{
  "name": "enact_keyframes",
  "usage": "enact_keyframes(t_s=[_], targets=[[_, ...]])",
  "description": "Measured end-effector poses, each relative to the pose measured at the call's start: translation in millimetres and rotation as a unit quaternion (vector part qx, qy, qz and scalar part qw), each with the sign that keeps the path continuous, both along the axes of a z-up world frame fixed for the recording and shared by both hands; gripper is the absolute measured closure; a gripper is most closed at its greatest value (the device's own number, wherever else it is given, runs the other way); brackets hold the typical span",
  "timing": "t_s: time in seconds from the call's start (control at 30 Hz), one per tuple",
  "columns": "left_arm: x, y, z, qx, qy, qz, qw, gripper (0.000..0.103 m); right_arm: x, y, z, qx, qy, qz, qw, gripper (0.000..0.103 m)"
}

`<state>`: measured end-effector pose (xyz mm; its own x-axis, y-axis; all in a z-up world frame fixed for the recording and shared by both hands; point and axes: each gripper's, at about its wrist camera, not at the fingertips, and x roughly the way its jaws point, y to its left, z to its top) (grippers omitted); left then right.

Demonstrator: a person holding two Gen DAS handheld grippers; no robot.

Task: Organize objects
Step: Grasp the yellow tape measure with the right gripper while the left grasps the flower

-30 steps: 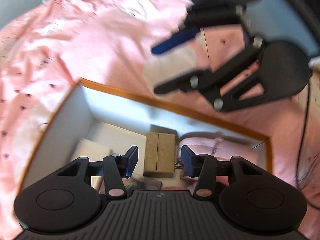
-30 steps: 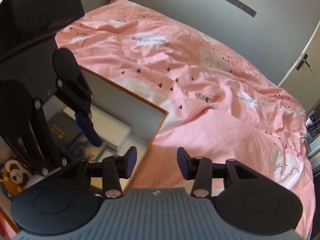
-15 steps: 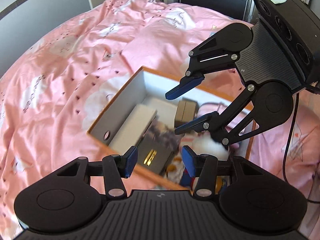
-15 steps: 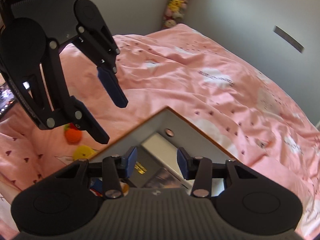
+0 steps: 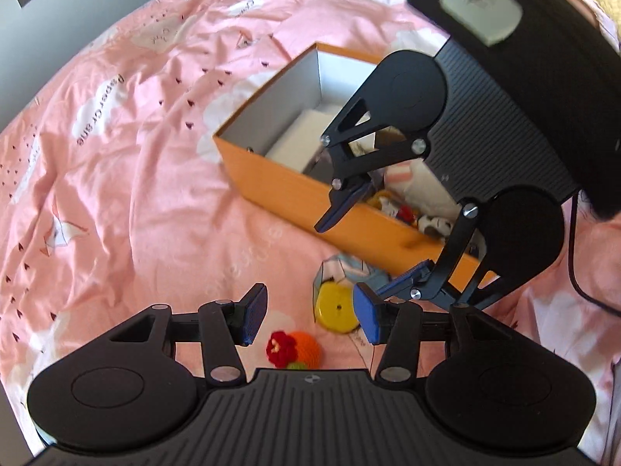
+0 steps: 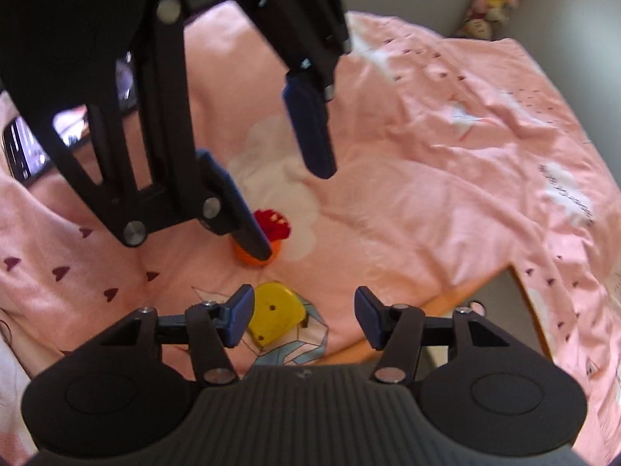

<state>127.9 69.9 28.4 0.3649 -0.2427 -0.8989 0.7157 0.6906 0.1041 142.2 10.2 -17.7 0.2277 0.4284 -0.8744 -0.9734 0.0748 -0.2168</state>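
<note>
On the left of the left wrist view, a wide stretch of rumpled pink bedsheet [image 5: 128, 163], printed with small dark triangles and white clouds, is seen lying open and unoccupied up to a grey wall at the far edge. The left tool [image 5: 308, 314] is held above the sheet with its blue-padded fingers spread wide, and nothing is gripped between them. Just beyond and below the gap, a crocheted orange ball [image 5: 297, 351] with a red knitted flower is seen resting on the fabric; a flat, round yellow disc [image 5: 335, 306] lies just beside it to the right, on a folded paper with pale blue geometric print. Farther off, a rectangular orange cardboard box [image 5: 287, 190] with smooth white inner walls stands open on the bed, its near long edge running diagonally; white flat packages and small plush toys are held inside. The right tool [image 5: 372, 246] is seen over the box's near edge, wide apart and empty.

In the right wrist view, the right tool [image 6: 304, 316] is likewise spread open with nothing held. The yellow disc [image 6: 275, 310] is seen just beyond its left fingertip, the orange ball [image 6: 258, 248] farther off beneath the left tool [image 6: 291, 209], and the box corner [image 6: 500, 283] at the right, past which open sheet extends.
</note>
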Motion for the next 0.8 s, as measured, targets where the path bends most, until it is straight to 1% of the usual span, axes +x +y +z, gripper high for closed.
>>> enact_keyframes(t_s=[0.2, 0.43, 0.6, 0.7, 0.8], targets=[[4, 18, -24, 0.016, 0.022, 0.0, 0.9996, 0.045, 5, 31, -32, -0.064, 0.024, 0.033, 0.997, 0.043], [3, 32, -39, 0.008, 0.034, 0.004, 0.9994, 0.045, 8, 49, -60, -0.13, 0.027, 0.06, 0.989, 0.043], [0, 36, -45, -0.001, 0.039, 0.004, 0.9992, 0.044, 8, 54, -74, -0.156, 0.024, 0.067, 0.985, 0.042], [-1, 37, -48, -0.002, 0.04, 0.002, 0.9992, 0.043, 7, 56, -79, -0.167, 0.035, 0.072, 0.983, 0.039], [1, 39, -52, 0.0, 0.04, 0.003, 0.9992, 0.041, 2, 57, -84, -0.174, 0.027, 0.084, 0.981, 0.038]])
